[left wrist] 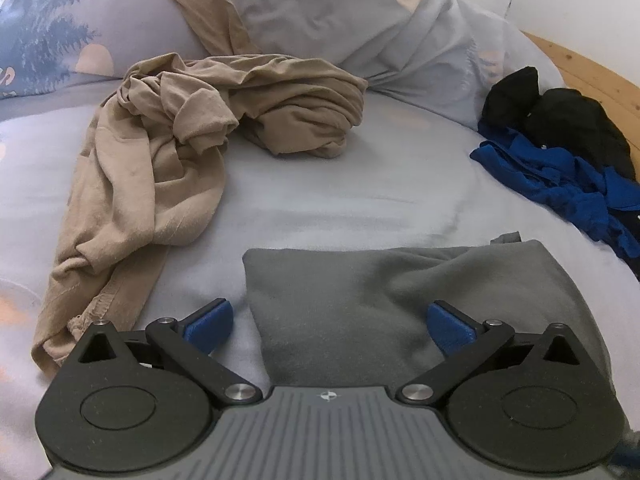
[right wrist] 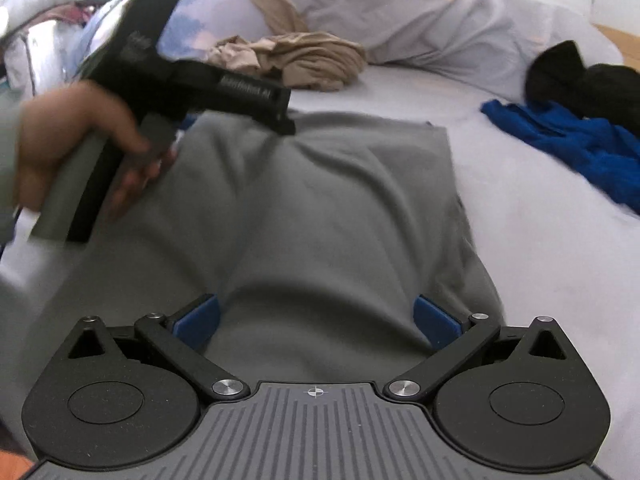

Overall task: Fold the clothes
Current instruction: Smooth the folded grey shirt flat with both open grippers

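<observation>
A grey garment (right wrist: 320,208) lies partly folded on the bed, its far edge straight. In the left wrist view the same grey garment (left wrist: 400,300) fills the near right. My left gripper (left wrist: 330,320) is open, its blue pads (left wrist: 210,322) spread over the garment's left edge with nothing held. My right gripper (right wrist: 316,320) is open too, low over the garment's near part. The left gripper (right wrist: 286,122) also shows from the side in the right wrist view, held by a hand (right wrist: 76,140), its tip over the garment's far left corner.
A crumpled beige garment (left wrist: 168,152) lies to the far left. A blue garment (left wrist: 568,184) and a black one (left wrist: 560,120) are piled at the right. Pale bedding with pillows (left wrist: 360,20) rises behind, and a wooden bed frame (left wrist: 592,68) shows at the right.
</observation>
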